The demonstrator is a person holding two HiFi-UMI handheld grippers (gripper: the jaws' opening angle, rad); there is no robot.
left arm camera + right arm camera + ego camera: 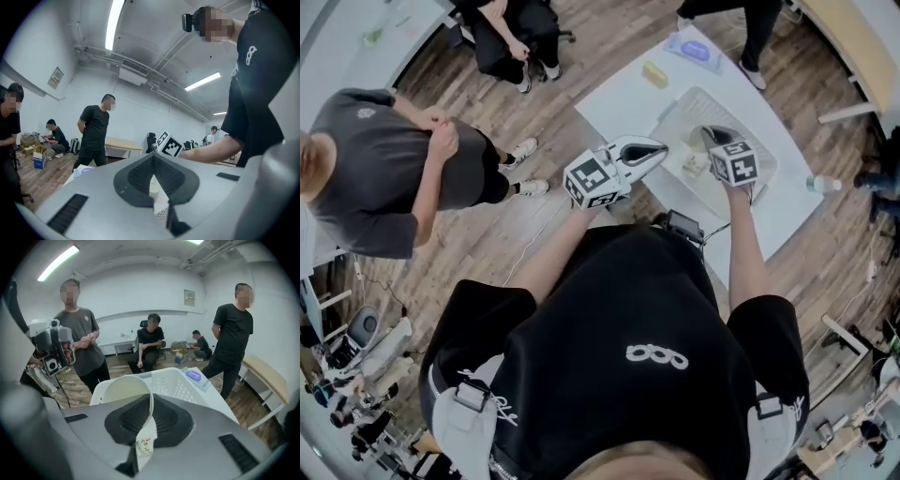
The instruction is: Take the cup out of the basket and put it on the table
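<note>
Head view: R gripper (710,136) over basket (761,131); L gripper (654,151) just beside basket.
Left gripper view: L tips together, nothing held.
Right gripper view: R jaws pinched on cup (124,387) wall at rim, cup above basket. Looks paper-thin, light, prob crushes easily; gentle rim pinch best.

Left gripper (152,157) level, jaw tips together, nothing held. White basket mesh (161,213) shows through gap behind tips. Right gripper's marker cube (169,144) and forearm (211,151) just beyond. Bystander in dark shirt (95,131) far left.
</note>
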